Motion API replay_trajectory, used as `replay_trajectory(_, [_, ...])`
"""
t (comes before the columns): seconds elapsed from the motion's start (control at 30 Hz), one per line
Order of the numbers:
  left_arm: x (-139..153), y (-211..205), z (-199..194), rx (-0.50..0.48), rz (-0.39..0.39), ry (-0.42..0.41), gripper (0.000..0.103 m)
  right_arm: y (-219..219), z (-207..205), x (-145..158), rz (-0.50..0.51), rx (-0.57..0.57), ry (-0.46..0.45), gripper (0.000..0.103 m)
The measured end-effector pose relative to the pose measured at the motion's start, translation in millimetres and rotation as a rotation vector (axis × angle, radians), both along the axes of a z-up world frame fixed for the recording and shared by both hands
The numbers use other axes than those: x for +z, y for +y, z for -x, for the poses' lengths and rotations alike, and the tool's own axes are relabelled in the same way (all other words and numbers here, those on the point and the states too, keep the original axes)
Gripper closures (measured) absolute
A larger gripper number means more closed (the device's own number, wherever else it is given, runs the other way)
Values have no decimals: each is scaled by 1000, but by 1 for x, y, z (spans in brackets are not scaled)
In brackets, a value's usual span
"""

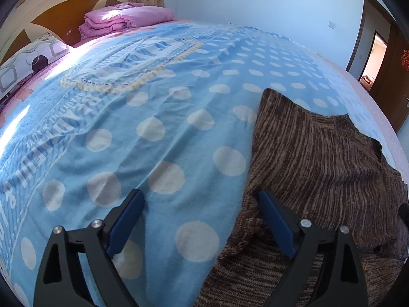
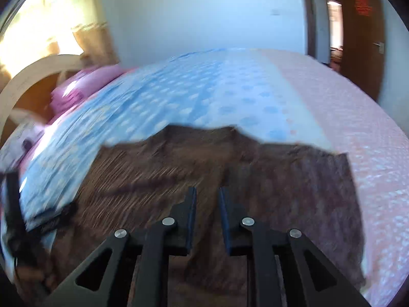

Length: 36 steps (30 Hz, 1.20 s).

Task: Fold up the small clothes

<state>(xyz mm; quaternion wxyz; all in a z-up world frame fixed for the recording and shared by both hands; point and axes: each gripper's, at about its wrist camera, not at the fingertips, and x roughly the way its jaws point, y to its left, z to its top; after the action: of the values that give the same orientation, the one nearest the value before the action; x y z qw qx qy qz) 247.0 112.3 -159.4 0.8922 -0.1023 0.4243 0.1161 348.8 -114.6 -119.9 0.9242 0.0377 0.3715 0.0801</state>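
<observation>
Brown striped knit garment (image 1: 319, 158) spread flat; left gripper (image 1: 202, 197) wide open at its edge, right gripper (image 2: 207, 194) narrowly parted, empty. Next: pinch edge.

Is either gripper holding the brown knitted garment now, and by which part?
No. The left gripper is wide open at the brown garment's edge; the right gripper hovers above, gripping nothing.

daylight upper left | left view sharp | right view motion-blurred | fisheye-warped edges
</observation>
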Motion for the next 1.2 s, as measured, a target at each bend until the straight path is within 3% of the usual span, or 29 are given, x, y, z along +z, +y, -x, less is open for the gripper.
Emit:
replay_trajectory(0.07, [-1, 1, -3, -27, 31, 5, 0, 19, 11, -17, 14, 73, 46, 84])
replay_trajectory(0.13, [-1, 2, -3, -48, 51, 6, 0, 30, 18, -38, 56, 106, 75, 84])
replay_trajectory(0.2, [3, 9, 3, -97, 117, -24, 0, 27, 22, -31, 58, 83, 80, 76])
replay_trajectory(0.27, [12, 23, 17, -162, 214, -68, 1, 17, 28, -20, 33, 48, 122, 74])
replay_trajectory(0.37, [30, 47, 58, -205, 295, -164, 2, -17, 73, 17, -45, -4, 33, 74])
replay_trajectory(0.43, [41, 62, 88, -256, 309, -221, 2, -45, 120, 46, -55, -43, -53, 73])
replay_trajectory(0.47, [45, 68, 100, -276, 303, -234, 2, -55, 134, 54, -57, -58, -77, 67])
replay_trajectory(0.5, [48, 73, 112, -294, 297, -242, 2, -68, 158, 64, -63, -80, -106, 57])
replay_trajectory(0.53, [50, 79, 126, -320, 298, -243, 2, -76, 174, 70, -67, -94, -123, 53])
replay_trajectory(0.73, [41, 78, 184, -502, 331, -183, 2, -123, 260, 86, -54, -184, -156, 52])
replay_trajectory(0.93, [20, 60, 229, -617, 361, -111, 2, -133, 301, 59, -8, -198, -41, 52])
replay_trajectory(1.07, [4, 47, 253, -690, 421, -62, 4, -133, 327, 27, -76, -177, 75, 52])
replay_trajectory(1.2, [-4, 35, 268, -702, 384, -47, 9, -123, 343, -12, -59, -158, 200, 52])
